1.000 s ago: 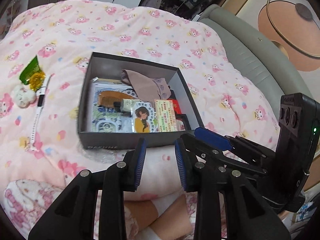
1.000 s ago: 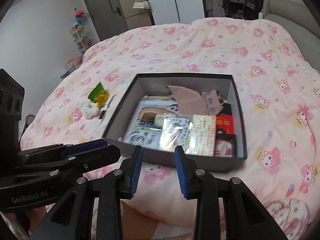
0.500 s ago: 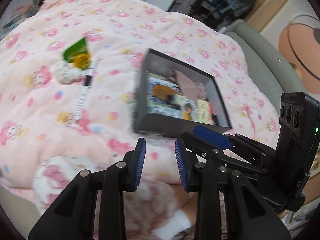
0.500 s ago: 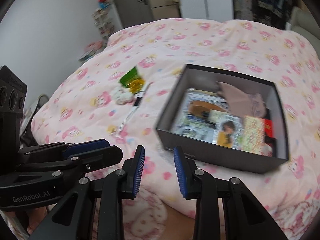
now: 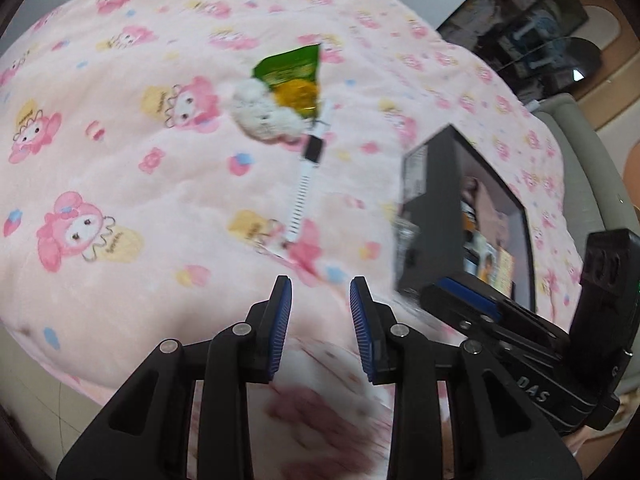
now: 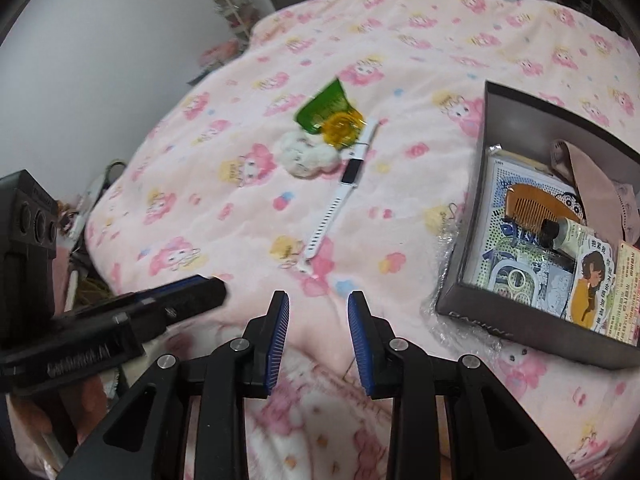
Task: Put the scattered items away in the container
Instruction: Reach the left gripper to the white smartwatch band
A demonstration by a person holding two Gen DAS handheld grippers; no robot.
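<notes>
Both empty claws, the left claw [image 5: 320, 320] and right claw [image 6: 318, 320] spread, have swung from the box [image 6: 520, 320] toward the watch [image 6: 340, 196], likely next.

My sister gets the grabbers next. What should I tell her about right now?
Left gripper: open, holding nothing, over the pink quilt.
Right gripper: open, holding nothing.
Done: the dark box on the right already holds a wooden comb, a small tube, cards and a beige cloth.
Left: three things lie out on the quilt, left of the box: a green and yellow packet, a fluffy white toy touching it, and a white watch beside them.
The watch lies nearest both grippers, so it may be the easiest first pick.
</notes>
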